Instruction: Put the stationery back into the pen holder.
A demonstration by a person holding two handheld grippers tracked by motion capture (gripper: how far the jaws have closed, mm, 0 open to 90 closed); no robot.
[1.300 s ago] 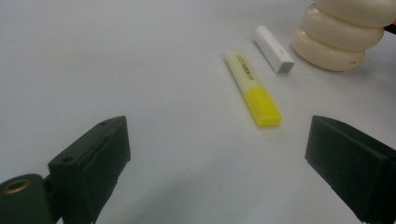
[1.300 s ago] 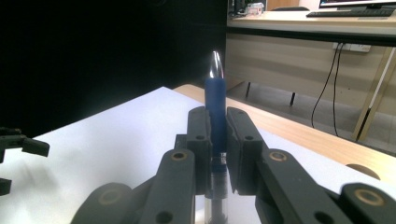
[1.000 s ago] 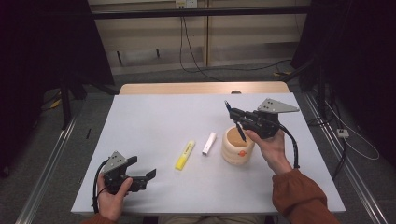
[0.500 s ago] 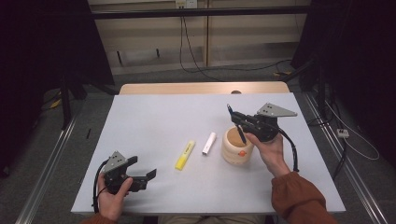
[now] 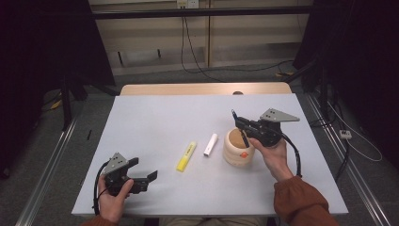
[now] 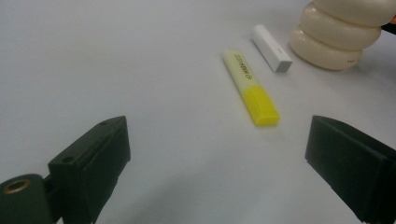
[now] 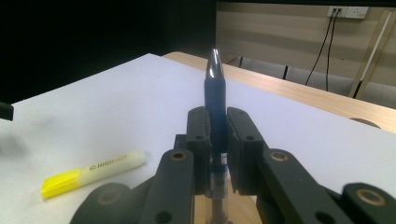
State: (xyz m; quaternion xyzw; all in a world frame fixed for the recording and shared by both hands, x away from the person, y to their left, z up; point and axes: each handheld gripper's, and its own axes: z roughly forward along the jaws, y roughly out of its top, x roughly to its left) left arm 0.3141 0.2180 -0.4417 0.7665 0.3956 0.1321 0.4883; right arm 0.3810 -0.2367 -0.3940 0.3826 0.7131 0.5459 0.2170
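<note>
Slim blue pen (image 7: 215,100) pinched upright above ribbed cream holder (image 5: 237,148).

Pen's (image 7: 215,116) lower end behind fingers (image 7: 198,140)

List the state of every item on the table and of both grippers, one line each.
Pen: clamped in the right gripper, its lower end inside the cup.
Cup: upright on the table.
Yellow highlighter: lying flat, capped.
White stick: lying flat beside the cup.
Right gripper: shut on the pen.
Left gripper: open, holding nothing, low near the table's front edge.
</note>
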